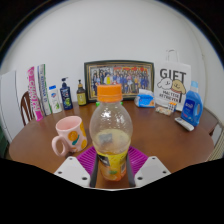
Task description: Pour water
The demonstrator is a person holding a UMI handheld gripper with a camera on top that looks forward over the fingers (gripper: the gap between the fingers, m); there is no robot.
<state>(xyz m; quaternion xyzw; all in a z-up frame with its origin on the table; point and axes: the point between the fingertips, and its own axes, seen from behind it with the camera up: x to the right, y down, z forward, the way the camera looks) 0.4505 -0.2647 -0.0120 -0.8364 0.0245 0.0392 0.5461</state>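
My claw (pixel 111 168) is closed on the bottle (pixel 110 135): both fingers, with their magenta pads (pixel 88 160), press its lower sides, and it stands upright between them above the brown round table (pixel 160 135).

Bottle: clear plastic, orange screw cap, yellow label band low on the body; label print too small to read. The liquid level cannot be made out.

Just beside the bottle, to its left, a pink mug (pixel 69 134) stands on the table, handle turned away from the bottle.

Farther back, along the wall: several toiletry bottles (pixel 62 96), a framed group photograph (pixel 119 80), a white bag (pixel 172 87) printed "GIFT" with smaller unreadable lines beneath, a light blue cup (pixel 146 98) before it, and a blue detergent pouch (pixel 192 104).
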